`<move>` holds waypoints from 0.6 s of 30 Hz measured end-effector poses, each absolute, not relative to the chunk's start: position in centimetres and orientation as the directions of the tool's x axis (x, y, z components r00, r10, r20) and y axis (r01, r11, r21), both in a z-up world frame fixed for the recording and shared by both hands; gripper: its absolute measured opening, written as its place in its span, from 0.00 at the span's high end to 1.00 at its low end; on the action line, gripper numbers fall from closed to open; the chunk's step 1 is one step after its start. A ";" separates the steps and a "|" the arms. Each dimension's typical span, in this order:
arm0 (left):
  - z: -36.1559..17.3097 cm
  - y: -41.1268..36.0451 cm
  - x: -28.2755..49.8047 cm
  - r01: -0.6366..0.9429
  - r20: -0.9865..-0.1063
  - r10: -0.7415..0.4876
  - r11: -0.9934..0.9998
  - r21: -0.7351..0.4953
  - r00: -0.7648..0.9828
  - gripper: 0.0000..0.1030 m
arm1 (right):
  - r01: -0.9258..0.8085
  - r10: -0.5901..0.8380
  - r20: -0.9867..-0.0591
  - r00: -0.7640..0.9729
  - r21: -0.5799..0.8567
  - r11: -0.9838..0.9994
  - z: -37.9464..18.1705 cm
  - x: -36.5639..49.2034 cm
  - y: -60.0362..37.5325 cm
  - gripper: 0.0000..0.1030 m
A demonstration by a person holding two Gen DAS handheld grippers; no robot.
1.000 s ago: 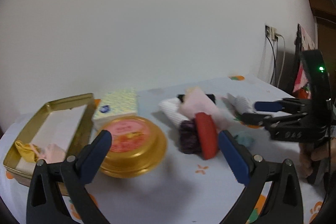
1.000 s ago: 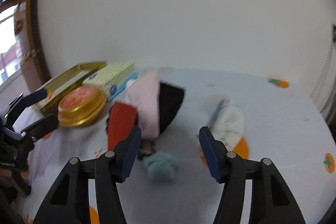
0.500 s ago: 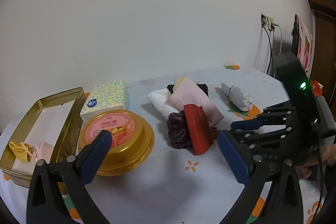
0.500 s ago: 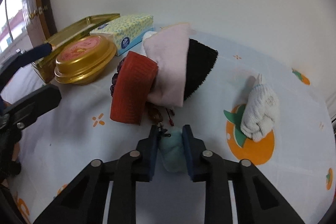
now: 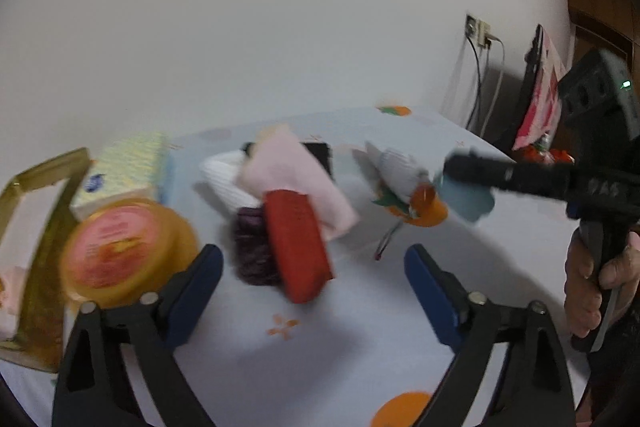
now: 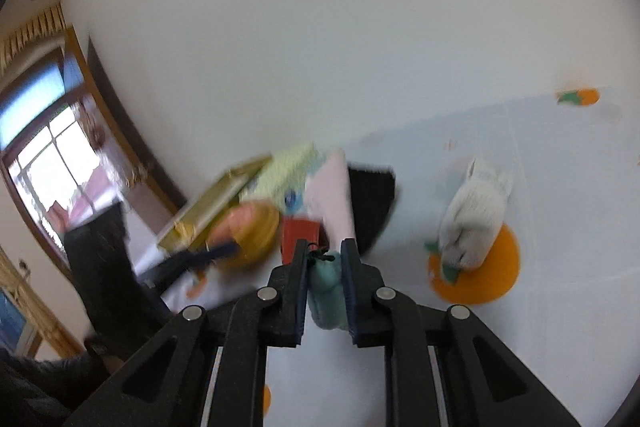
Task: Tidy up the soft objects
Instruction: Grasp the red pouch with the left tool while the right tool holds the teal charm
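Note:
My right gripper (image 6: 326,259) is shut on a small teal pouch (image 6: 328,287) with a dark cord and holds it above the table; it also shows in the left wrist view (image 5: 468,201). My left gripper (image 5: 314,267) is open and empty, low over the table in front of a pile of soft things: a red roll (image 5: 298,247), a pink cloth (image 5: 296,175), a purple knit piece (image 5: 252,251), a white cloth (image 5: 224,175) and a black cloth (image 5: 320,153). A white sock bundle (image 6: 476,215) lies apart at the right.
A gold tin tray (image 5: 36,239) stands at the left with small items inside. A round gold tin with a pink lid (image 5: 120,247) and a tissue box (image 5: 124,171) sit beside it. The tablecloth (image 5: 320,347) has orange prints. A wall stands behind.
My right gripper has lifted the teal pouch off the table and swung up and left. My left gripper has shifted toward the pile. Both views are blurred by motion.

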State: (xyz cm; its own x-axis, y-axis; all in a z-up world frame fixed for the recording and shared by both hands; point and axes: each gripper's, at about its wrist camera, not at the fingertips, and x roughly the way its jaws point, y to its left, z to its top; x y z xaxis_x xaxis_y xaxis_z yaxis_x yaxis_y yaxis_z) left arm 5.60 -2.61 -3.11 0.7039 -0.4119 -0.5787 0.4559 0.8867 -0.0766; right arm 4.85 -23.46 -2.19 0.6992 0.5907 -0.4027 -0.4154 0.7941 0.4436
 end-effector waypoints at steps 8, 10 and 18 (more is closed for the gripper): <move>-4.9 -4.8 9.8 0.361 -0.701 -0.336 0.925 -0.119 0.629 0.35 | -0.383 0.509 -0.321 0.799 0.382 0.841 -0.9 2.9 -24.0 0.83; -4.9 -5.0 10.0 0.353 -0.700 -0.335 0.927 -0.126 0.631 0.35 | -0.382 0.502 -0.307 0.809 0.375 0.845 -0.7 2.6 -24.0 0.83; -5.2 -5.9 10.5 0.348 -0.721 -0.310 0.932 -0.101 0.620 0.33 | -0.380 0.505 -0.324 0.800 0.376 0.845 -0.8 3.0 -23.4 0.83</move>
State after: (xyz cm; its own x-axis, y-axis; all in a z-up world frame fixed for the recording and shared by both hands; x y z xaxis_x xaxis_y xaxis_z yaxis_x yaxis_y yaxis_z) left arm 10.46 -5.93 -5.19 0.6200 -0.3095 -0.7209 0.3478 0.9321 -0.1011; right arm 3.00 -23.41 -0.84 0.8001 0.5046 -0.3243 -0.3803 0.8449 0.3762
